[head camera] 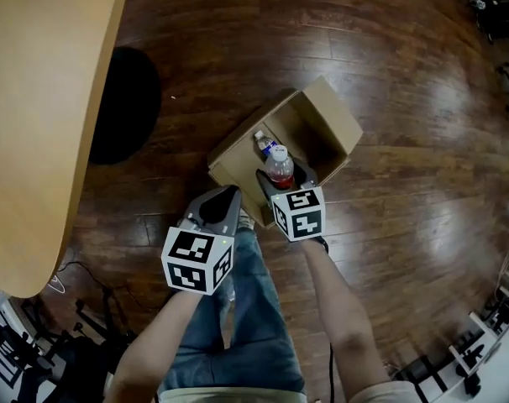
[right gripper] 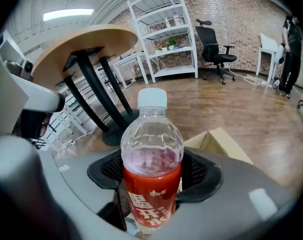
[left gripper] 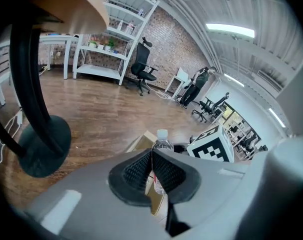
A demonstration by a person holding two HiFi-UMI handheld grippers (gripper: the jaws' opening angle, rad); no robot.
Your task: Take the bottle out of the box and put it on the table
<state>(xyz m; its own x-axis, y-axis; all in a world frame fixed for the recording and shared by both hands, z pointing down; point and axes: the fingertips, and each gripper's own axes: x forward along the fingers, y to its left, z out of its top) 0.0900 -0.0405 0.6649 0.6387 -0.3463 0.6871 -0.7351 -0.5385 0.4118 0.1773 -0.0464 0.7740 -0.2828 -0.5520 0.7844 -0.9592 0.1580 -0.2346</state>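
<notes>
Right gripper (right gripper: 152, 173): jaws wide apart, pads pressed on both sides of a bottle (right gripper: 151, 149). The bottle stands upright between them, with a white cap, a clear upper part and a red label below.

In the head view the right gripper (head camera: 281, 180) holds the bottle (head camera: 280, 166) over the near wall of the box (head camera: 343, 116), cap upward.

Left gripper (left gripper: 151, 168): jaws shut pad to pad, nothing between them. In the head view the left gripper (head camera: 218, 208) hangs just beside the right one, nearer the person and outside the box.

The box is open cardboard and sits on the dark wood floor (head camera: 389, 49). A second bottle (head camera: 264, 143) lies inside it (blue label, white cap), close behind the held one.

The table (head camera: 44, 99) has a pale wood top and is well apart from the box, at the left of the head view.
</notes>
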